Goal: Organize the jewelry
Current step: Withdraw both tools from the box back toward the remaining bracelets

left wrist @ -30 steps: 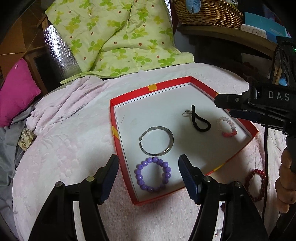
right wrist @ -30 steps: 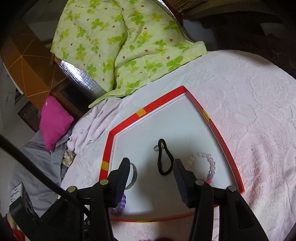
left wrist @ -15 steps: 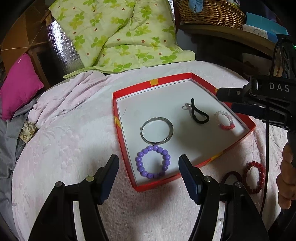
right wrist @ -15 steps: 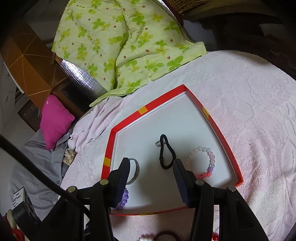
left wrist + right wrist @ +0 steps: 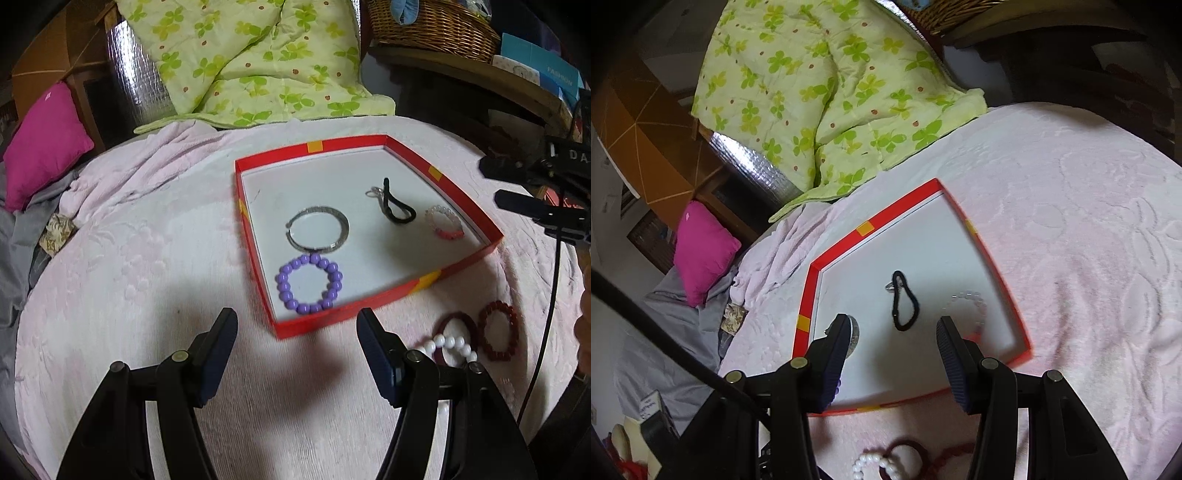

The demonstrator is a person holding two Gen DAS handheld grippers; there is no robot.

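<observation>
Hovering wide and empty, left claw point(image 5: 297, 334) and right claw point(image 5: 892, 339) face the red-rimmed cardboard tray point(image 5: 402, 291); its pale beaded bracelet point(image 5: 971, 301) looks blurred.

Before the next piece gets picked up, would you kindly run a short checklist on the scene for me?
1. Left hand-held gripper open, nothing held: ok.
2. Right hand-held gripper open, nothing held: ok.
3. Red tray has bare floor for more pieces: ok.
4. All jewelry in tray: not ok; white bead bracelet, dark red bead bracelet and maroon hair tie lie on the pink blanket.
5. White bracelet free of hair tie: not ok, they overlap.
</observation>
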